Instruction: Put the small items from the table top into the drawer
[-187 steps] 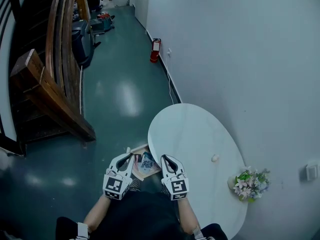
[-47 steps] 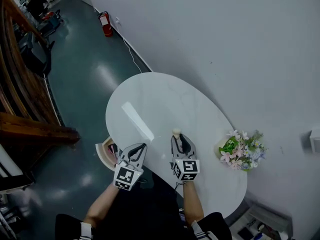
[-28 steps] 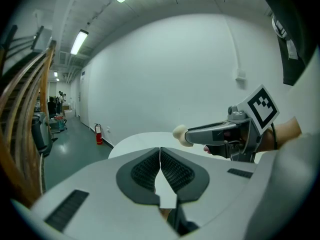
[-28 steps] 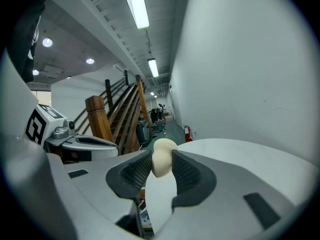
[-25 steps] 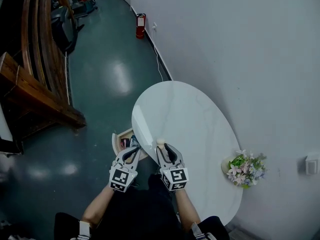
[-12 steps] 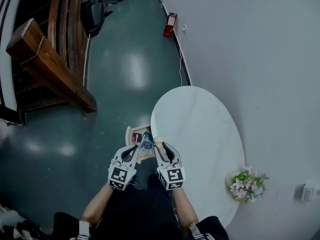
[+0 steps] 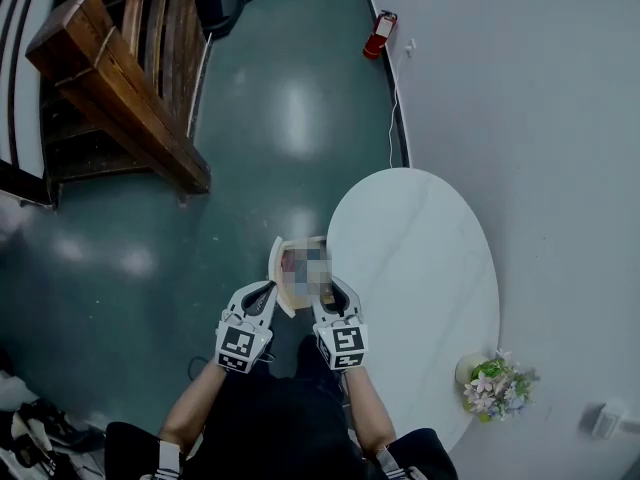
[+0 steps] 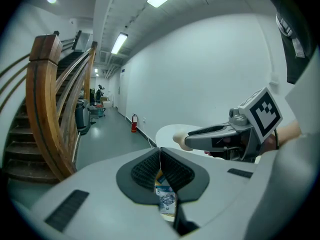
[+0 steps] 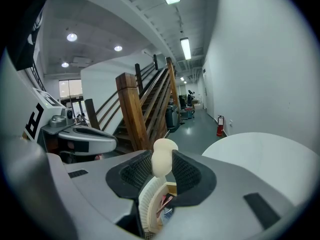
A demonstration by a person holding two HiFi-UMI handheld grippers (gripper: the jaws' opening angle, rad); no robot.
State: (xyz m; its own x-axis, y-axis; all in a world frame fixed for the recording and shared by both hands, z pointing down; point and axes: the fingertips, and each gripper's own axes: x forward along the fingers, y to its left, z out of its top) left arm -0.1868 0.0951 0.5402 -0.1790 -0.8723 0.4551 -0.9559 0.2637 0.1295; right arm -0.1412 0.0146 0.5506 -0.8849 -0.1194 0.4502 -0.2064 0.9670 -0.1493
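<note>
right hand-held gripper is clamped on a small cream knob-shaped item. pads grip its sides and the rounded head sticks up above the jaws, so its long axis is upright, across the jaw line. left hand-held gripper has its jaws pressed together with nothing between them. in the head view the two sit side by side close to the person's body, flanking the near end of the open drawer. key relation: the drawer lies just ahead of and below the right tips, and its ribbed curved front shows directly under the item, with packets already inside. so the right hand is the one placed for the drop. my read is a short push forward and down, then let the jaws part. the drawer juts out from the left edge of the white oval worktop. flower pot sits at its wall side, and i see no other loose item there. beyond: wooden staircase, fire extinguisher.
</note>
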